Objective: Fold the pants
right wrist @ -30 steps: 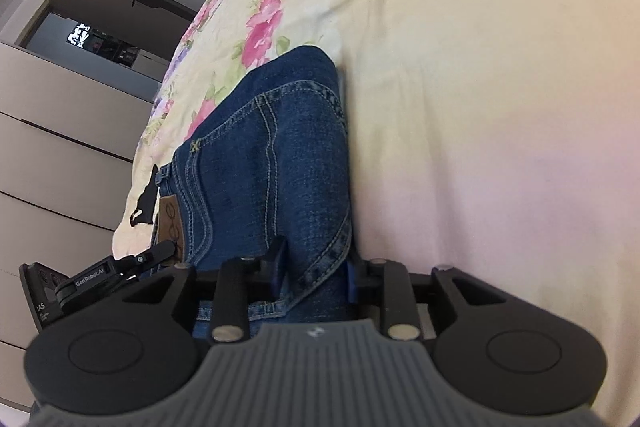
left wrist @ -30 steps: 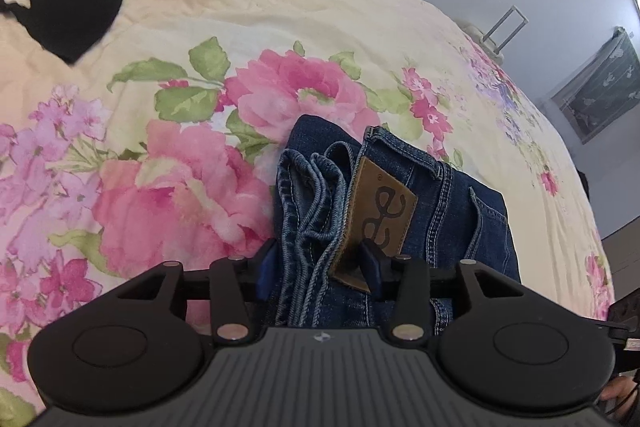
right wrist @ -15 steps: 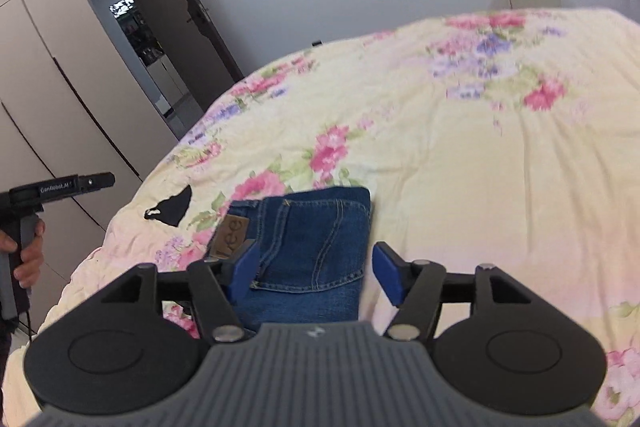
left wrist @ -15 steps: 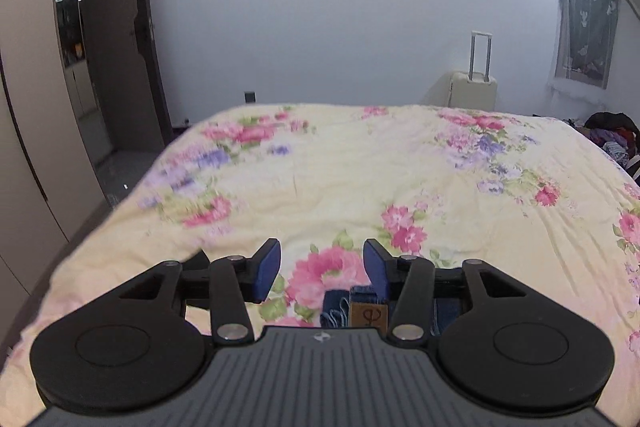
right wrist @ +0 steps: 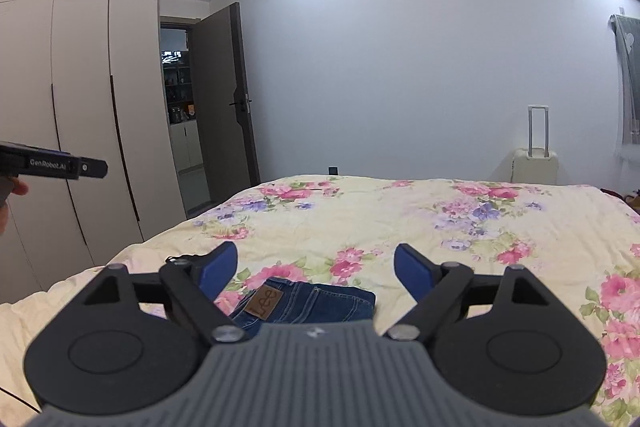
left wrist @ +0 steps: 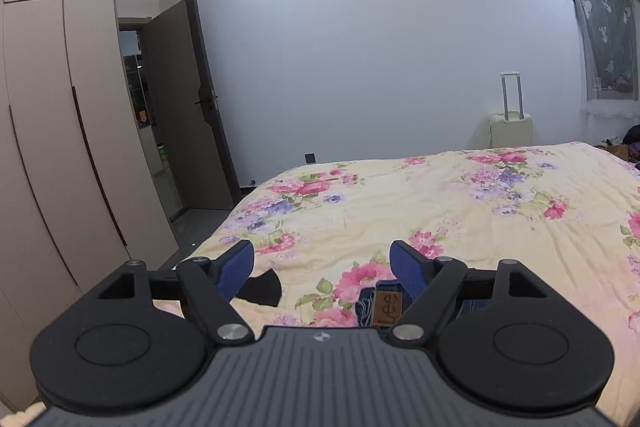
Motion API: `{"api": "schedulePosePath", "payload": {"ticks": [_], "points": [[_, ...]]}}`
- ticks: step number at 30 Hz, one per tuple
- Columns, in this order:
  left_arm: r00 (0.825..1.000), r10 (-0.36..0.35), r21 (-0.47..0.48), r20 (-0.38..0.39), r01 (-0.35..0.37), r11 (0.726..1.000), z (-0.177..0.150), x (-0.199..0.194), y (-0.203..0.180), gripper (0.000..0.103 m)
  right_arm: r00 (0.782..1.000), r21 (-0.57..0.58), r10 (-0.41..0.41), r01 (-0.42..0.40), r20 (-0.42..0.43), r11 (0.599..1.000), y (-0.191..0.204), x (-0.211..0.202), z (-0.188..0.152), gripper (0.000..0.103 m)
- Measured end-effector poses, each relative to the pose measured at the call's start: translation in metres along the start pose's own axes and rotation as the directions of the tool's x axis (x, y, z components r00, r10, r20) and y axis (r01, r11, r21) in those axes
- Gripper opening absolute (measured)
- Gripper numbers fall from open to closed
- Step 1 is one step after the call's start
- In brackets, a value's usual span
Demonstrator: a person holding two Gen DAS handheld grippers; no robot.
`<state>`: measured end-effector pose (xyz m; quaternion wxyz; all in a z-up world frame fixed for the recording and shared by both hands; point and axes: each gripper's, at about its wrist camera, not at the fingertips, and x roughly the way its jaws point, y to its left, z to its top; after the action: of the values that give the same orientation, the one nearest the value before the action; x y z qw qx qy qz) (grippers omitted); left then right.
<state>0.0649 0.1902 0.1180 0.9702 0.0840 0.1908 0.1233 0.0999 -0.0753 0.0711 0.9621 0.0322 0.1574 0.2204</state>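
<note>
The folded blue jeans (right wrist: pixel 316 301) with a brown leather patch lie on the floral bed, low in the right wrist view and partly hidden by the gripper body. In the left wrist view only a strip of the jeans (left wrist: pixel 374 309) with the patch shows. My left gripper (left wrist: pixel 322 255) is raised above the bed, its jaws opening wide with nothing between them. My right gripper (right wrist: pixel 316 259) is also lifted clear of the jeans, its jaws opening wide and empty. The left gripper's tip (right wrist: pixel 86 167) appears at the far left of the right wrist view.
A small black cloth (left wrist: pixel 260 289) lies on the bed's left side. The floral bedspread (right wrist: pixel 400 211) stretches ahead. A wardrobe (left wrist: pixel 48 147) and open door (left wrist: pixel 192 107) stand at left; a cream suitcase (left wrist: pixel 510 125) stands by the far wall.
Both grippers let go of the folded jeans, opened wide and rose up and back from the bed, tilting from looking down to nearly level.
</note>
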Motion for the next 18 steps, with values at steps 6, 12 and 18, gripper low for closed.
{"api": "schedulePosePath", "payload": {"ticks": [6, 12, 18], "points": [[0.999, 0.030, -0.024, -0.018, -0.030, 0.999, -0.058, -0.019, -0.041, 0.092, 0.999, 0.030, -0.023, 0.024, -0.034, 0.999, 0.019, -0.021, -0.044, 0.082], [0.995, 0.032, -0.010, -0.091, -0.033, 0.999, -0.094, -0.017, -0.064, 0.092, 0.989, 0.048, -0.073, 0.080, -0.126, 0.996, 0.024, -0.018, -0.083, 0.082], [0.980, 0.014, -0.009, -0.200, -0.016, 1.000, -0.125, -0.002, -0.076, 0.092, 0.977, 0.071, -0.053, 0.069, -0.207, 0.995, 0.024, 0.004, -0.112, 0.082]]}}
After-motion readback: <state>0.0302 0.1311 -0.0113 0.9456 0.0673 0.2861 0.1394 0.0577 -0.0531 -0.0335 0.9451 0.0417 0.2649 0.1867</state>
